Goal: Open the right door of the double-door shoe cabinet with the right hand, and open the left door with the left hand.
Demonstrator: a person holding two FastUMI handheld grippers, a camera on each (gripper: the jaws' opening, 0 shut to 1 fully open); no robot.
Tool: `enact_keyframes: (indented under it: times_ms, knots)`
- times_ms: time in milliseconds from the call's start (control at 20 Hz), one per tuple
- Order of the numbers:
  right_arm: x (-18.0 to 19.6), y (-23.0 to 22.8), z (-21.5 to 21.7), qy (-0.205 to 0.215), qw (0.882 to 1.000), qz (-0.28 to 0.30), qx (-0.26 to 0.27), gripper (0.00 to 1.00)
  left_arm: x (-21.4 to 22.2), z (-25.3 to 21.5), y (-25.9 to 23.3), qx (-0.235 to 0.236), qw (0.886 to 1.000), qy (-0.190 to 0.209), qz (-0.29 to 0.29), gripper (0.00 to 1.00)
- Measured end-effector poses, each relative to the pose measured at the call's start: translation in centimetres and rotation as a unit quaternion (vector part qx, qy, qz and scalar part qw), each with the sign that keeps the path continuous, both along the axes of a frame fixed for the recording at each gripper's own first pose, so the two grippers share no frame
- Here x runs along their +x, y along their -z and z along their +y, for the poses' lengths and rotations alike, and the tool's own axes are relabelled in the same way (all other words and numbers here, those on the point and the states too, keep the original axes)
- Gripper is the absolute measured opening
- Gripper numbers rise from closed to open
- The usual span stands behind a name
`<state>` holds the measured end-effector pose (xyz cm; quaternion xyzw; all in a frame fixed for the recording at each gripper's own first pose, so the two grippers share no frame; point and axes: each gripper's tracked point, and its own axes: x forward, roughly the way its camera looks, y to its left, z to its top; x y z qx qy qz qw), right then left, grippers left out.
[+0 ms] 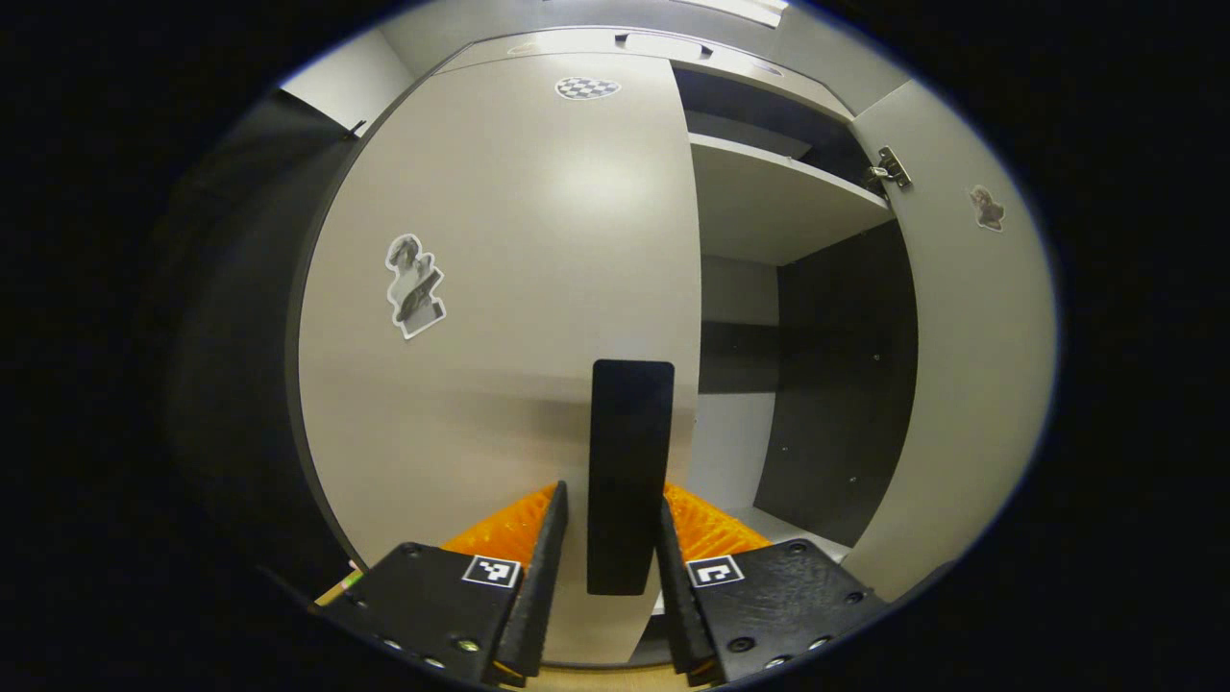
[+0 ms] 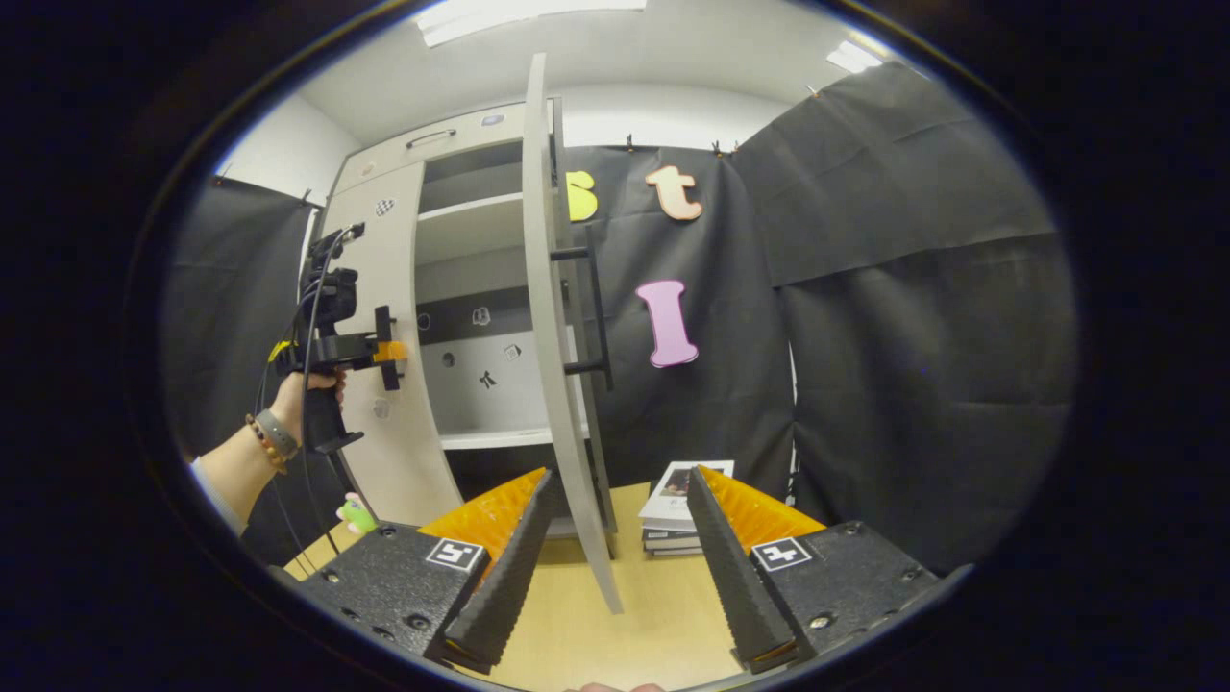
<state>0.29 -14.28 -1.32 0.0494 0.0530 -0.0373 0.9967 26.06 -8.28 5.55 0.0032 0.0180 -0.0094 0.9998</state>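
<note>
Risk lies in the left tongs (image 1: 612,538), whose fingers flank the left door's (image 1: 500,317) handle (image 1: 629,476) without visibly clamping it, slipping off on the pull, while the right tongs (image 2: 615,538) hang released near the wide-open right door (image 2: 553,365).

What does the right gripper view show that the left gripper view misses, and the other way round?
Right gripper view: a hand holding the left claw at the closed left door, a stack of books on the wooden table, and the open right claw.
Left gripper view: the left door's handle between that claw's fingers, stickers on that door, and a hinge.
Both: the cabinet shelf and the right door swung open.
</note>
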Motion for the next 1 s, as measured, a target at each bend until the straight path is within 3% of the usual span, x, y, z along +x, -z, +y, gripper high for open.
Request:
enact_keyframes:
  times_ms: [50,150,250,600,1000]
  knots:
    - [-0.2,0.0,0.1,-0.001,1.0,0.0,-0.001,0.87,0.2,-0.1,0.2,0.011,1.0,0.0,0.002,0.28]
    - [-0.4,0.0,0.2,-0.001,1.0,-0.003,-0.007,0.87,0.2,0.0,0.3,0.005,1.0,0.008,0.0,0.09]
    - [-0.4,0.1,0.1,0.0,1.0,-0.002,-0.011,0.87,-0.2,0.0,0.4,-0.003,1.0,0.014,0.014,0.05]
    - [-1.1,0.0,1.1,-0.009,1.0,-0.006,-0.017,0.87,-6.0,0.7,-0.7,0.002,0.999,0.043,0.014,0.04]
    - [-0.9,-0.3,2.7,-0.024,0.999,-0.014,-0.025,0.87,-13.7,6.1,-1.2,0.023,1.0,-0.014,-0.005,0.04]
